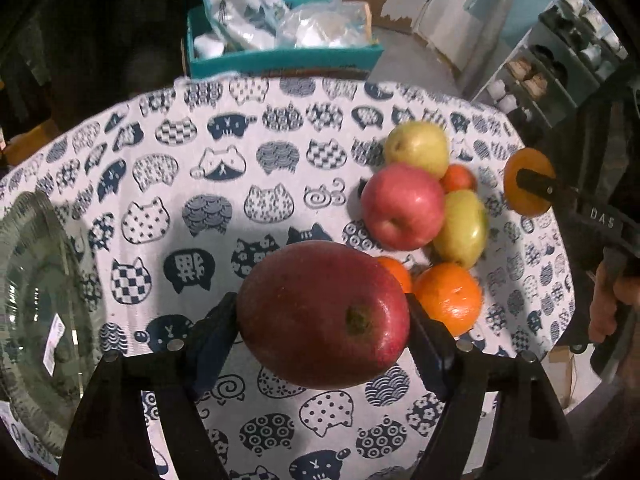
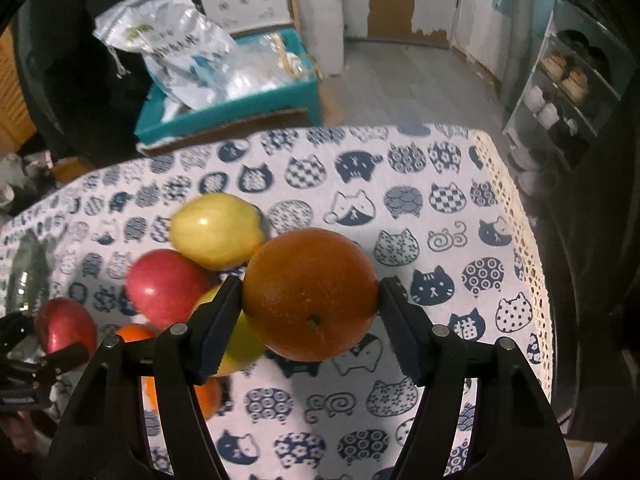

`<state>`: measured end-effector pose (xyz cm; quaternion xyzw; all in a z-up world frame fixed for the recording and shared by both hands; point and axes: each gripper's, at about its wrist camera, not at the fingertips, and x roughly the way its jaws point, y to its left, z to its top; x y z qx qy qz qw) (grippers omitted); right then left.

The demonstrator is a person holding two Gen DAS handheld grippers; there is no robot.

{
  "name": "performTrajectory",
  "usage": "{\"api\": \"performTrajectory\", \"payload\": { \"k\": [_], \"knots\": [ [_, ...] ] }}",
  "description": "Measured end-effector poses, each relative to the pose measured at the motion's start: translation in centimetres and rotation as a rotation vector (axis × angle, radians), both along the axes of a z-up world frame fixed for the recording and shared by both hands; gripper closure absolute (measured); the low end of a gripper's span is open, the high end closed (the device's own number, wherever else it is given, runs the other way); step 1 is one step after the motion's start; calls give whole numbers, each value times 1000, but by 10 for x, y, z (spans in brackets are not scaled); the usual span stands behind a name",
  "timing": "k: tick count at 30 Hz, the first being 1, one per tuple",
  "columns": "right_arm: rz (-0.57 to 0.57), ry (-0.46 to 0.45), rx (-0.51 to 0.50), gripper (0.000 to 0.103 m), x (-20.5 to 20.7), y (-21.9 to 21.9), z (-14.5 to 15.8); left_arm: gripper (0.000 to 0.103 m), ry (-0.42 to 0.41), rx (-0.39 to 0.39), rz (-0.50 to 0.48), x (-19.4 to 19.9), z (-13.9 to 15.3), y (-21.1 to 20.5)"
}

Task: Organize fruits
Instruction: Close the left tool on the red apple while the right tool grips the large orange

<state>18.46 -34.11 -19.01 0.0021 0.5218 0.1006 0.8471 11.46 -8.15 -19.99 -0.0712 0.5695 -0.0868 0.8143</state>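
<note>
My left gripper (image 1: 320,320) is shut on a dark red apple (image 1: 324,314) and holds it above the cat-print tablecloth (image 1: 224,184). My right gripper (image 2: 310,308) is shut on a large orange (image 2: 310,294), lifted over the cloth; it also shows at the right of the left wrist view (image 1: 528,182). A pile of fruit lies on the cloth: a pink-red apple (image 1: 402,206), two yellow-green apples (image 1: 418,148) (image 1: 462,226) and small oranges (image 1: 448,298). A glass bowl (image 1: 36,312) stands at the left edge.
A teal box (image 1: 280,56) with plastic bags stands on the floor beyond the table's far edge. A shelf with shoes (image 2: 568,92) stands at the right. The cloth's lace edge (image 2: 524,248) marks the table's right side.
</note>
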Motion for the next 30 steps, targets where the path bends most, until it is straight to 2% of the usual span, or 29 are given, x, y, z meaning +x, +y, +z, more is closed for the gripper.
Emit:
{"api": "performTrajectory", "payload": {
  "k": [14, 30],
  "knots": [
    [110, -98, 77, 34, -34, 49, 49, 23, -119, 13, 37, -17, 55, 13],
    [284, -129, 127, 34, -56, 137, 69, 23, -175, 43, 99, -52, 87, 62]
  ]
}}
